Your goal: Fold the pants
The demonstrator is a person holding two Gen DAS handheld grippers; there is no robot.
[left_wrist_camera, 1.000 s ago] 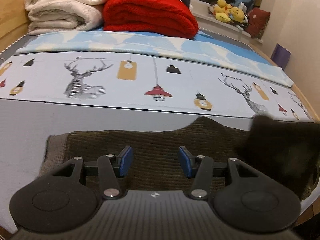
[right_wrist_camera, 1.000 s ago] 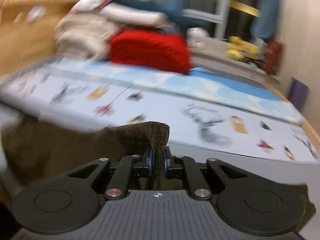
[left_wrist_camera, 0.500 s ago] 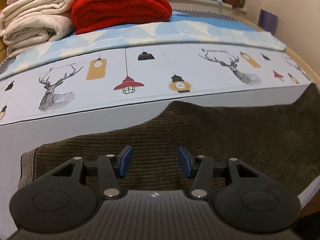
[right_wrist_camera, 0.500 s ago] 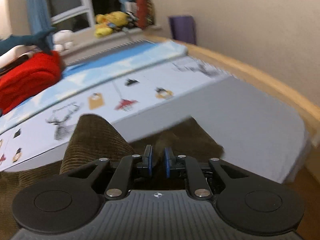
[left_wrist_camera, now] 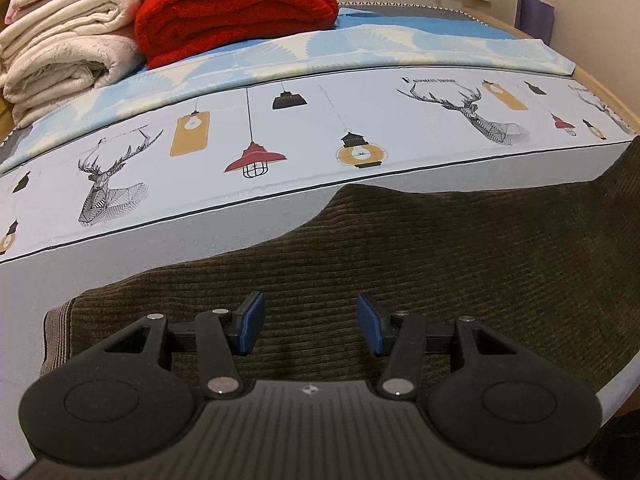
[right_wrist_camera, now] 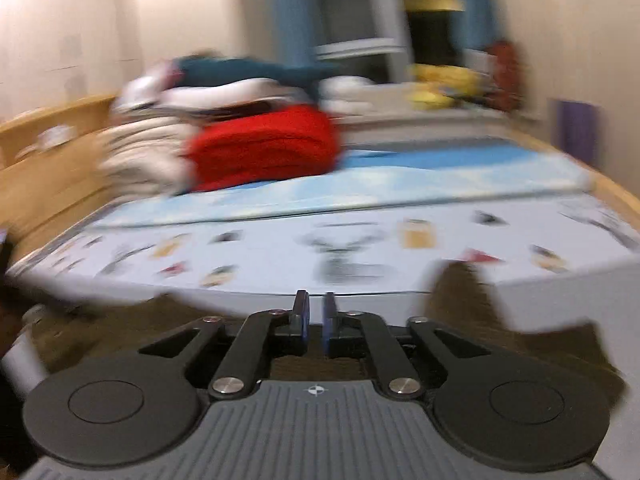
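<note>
My left fingers stand apart, empty, hovering over the brown corduroy pants spread on the bed; my right fingers are nearly together, apparently pinching nothing, pants below them, probably between grips.

The pants are brown ribbed corduroy cloth; the red blanket looks fluffy; the bed sheet is smooth printed cloth.
</note>
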